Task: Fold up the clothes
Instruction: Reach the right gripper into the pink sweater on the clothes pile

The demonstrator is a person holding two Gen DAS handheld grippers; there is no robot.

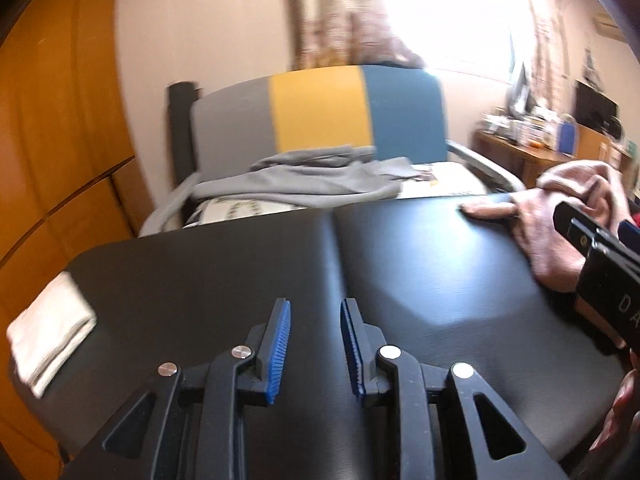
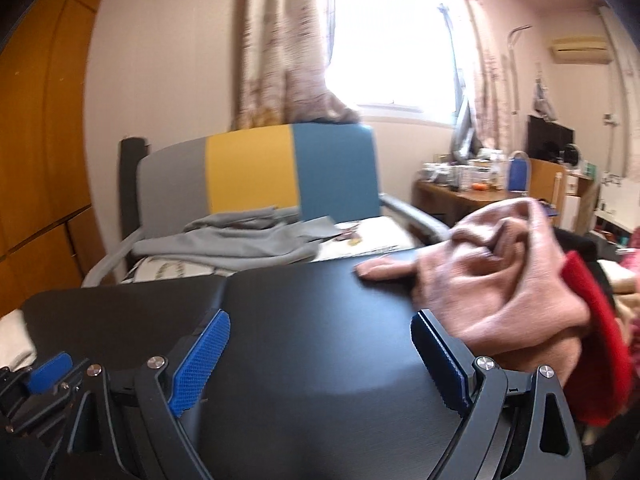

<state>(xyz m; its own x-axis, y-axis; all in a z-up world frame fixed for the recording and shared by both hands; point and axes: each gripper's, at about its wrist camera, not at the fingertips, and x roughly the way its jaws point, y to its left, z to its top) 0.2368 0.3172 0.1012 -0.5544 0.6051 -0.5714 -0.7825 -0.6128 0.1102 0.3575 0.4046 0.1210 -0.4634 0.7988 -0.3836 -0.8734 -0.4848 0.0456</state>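
A grey garment (image 1: 304,180) lies crumpled on the chair seat beyond the black table (image 1: 240,272); it also shows in the right wrist view (image 2: 240,240). A folded white cloth (image 1: 48,340) lies at the table's left edge and shows in the right wrist view (image 2: 14,340). My left gripper (image 1: 315,316) hovers over the near table, jaws a little apart and empty. My right gripper (image 2: 320,336) is wide open and empty above the table. A bare hand (image 2: 492,276) with a red sleeve rests on the table's far right, finger pointing left.
A chair with a grey, yellow and blue back (image 1: 320,112) stands behind the table. An orange wooden wardrobe (image 1: 52,140) fills the left. A cluttered desk (image 2: 480,188) and a window with curtains (image 2: 388,40) are at the back right.
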